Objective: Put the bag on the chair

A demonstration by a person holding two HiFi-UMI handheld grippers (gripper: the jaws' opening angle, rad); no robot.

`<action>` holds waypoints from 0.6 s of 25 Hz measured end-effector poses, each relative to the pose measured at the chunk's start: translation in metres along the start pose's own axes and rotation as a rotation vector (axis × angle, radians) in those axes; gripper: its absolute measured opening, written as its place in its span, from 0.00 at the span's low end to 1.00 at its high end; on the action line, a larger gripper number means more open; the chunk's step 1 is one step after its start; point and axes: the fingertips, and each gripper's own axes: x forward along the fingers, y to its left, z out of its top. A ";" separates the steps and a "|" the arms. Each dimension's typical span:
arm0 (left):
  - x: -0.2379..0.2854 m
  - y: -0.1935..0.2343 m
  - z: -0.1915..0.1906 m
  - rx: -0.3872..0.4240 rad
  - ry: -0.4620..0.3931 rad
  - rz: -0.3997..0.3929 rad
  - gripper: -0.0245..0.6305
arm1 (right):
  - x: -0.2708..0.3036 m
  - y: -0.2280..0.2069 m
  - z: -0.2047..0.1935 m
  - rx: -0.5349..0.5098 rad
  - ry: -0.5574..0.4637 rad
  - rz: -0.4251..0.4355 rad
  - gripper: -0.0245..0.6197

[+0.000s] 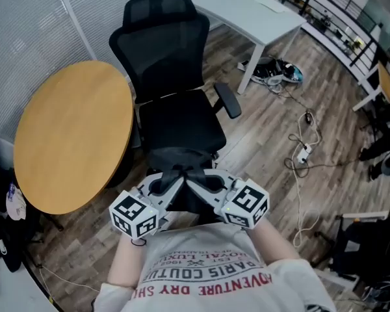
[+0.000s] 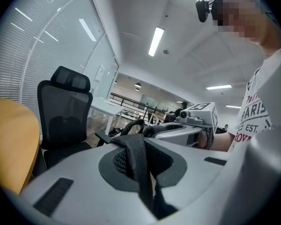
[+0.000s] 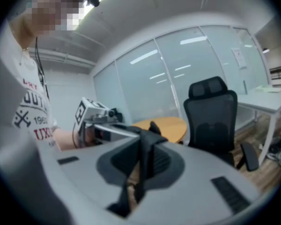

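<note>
A black bag hangs by its webbing straps just in front of the black mesh office chair, close to the front of the seat. My left gripper is shut on one strap, which runs through its jaws. My right gripper is shut on the other strap. The two grippers stand side by side with their tips close together, each visible in the other's view: the right gripper and the left gripper. The bag's body is mostly hidden below the grippers.
A round wooden table stands left of the chair, against a glass wall with blinds. A white desk is behind the chair to the right, with shoes under it. Cables lie on the wood floor.
</note>
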 end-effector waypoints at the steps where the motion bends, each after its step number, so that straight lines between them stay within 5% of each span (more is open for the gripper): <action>1: 0.011 0.006 0.004 -0.015 -0.004 0.026 0.11 | -0.001 -0.012 0.002 -0.008 0.016 0.033 0.11; 8: 0.079 0.040 0.025 -0.077 -0.068 0.157 0.11 | -0.007 -0.090 0.013 -0.047 0.094 0.199 0.11; 15: 0.135 0.088 0.037 -0.104 -0.052 0.214 0.11 | 0.009 -0.166 0.024 -0.037 0.121 0.217 0.11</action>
